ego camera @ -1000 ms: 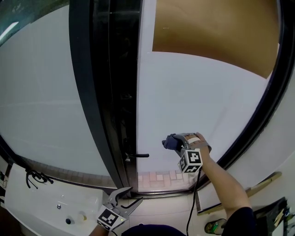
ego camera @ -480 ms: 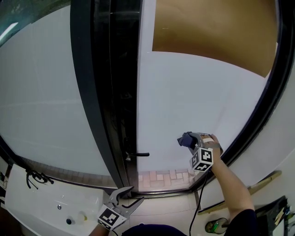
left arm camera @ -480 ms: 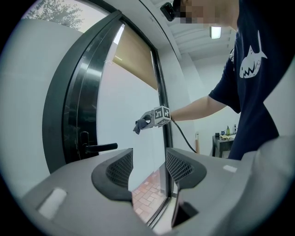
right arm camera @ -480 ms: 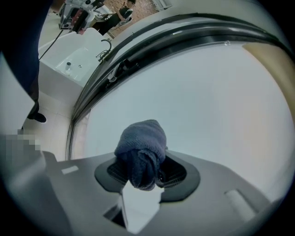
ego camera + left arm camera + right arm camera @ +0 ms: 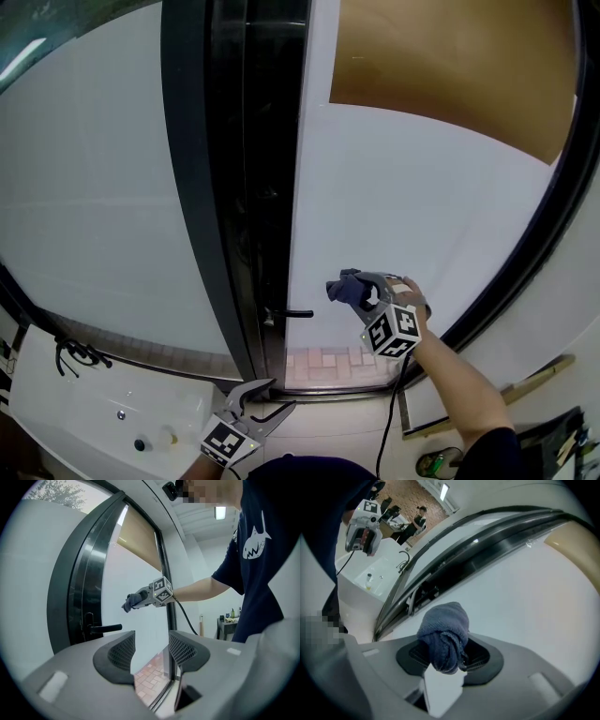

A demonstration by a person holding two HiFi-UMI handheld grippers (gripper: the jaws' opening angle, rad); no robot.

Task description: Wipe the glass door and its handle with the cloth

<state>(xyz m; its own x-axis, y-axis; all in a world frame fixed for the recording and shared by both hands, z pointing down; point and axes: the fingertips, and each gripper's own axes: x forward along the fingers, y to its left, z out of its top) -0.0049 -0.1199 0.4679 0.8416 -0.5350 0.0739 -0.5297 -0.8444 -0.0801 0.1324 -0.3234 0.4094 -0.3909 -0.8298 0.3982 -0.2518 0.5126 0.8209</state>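
Right gripper (image 5: 364, 294), lower centre of head view: jaws clamped on bunched dark-blue cloth (image 5: 344, 287), apparently against the frosted white glass door (image 5: 412, 206) for wiping, right of the black lever handle (image 5: 298, 314). Left gripper (image 5: 255, 401), bottom edge: jaws apart, empty, idle.

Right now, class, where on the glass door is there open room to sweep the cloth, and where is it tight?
Open: the wide pale stretch of the glass door between the tan blind above, the dark frame at left and the cloth in the right tool below. Tight: low down, where the handle juts out beside the cloth.
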